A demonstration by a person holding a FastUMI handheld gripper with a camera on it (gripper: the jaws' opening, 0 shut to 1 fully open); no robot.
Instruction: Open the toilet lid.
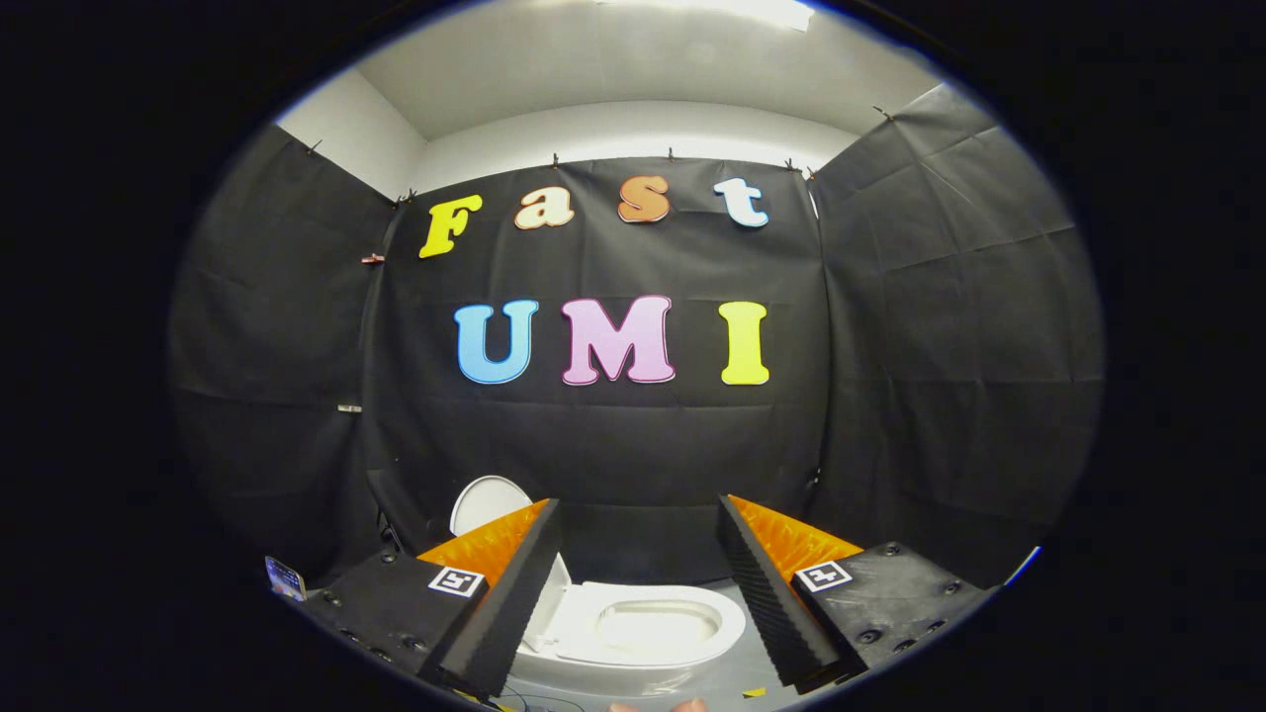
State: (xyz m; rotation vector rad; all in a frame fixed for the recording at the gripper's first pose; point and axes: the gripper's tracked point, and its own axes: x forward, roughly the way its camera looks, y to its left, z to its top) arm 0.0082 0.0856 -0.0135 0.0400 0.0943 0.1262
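White plastic toilet (633, 633) sits between and just beyond the jaws of the gripper (638, 603), jaws spread wide, holding nothing. White oval toilet lid (487, 502) stands raised at 10 o'clock behind the left jaw. Bowl (655, 625) looks empty.

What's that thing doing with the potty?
A person is holding a two-finger gripper in front of a small white toilet. Its fingers are spread wide apart and are not touching anything. The toilet sits just ahead of them, showing in the gap between them. The toilet lid is already standing up behind the bowl, so the seat and the bowl are open to see. The gripper hangs back from the toilet, with nothing in its grasp.
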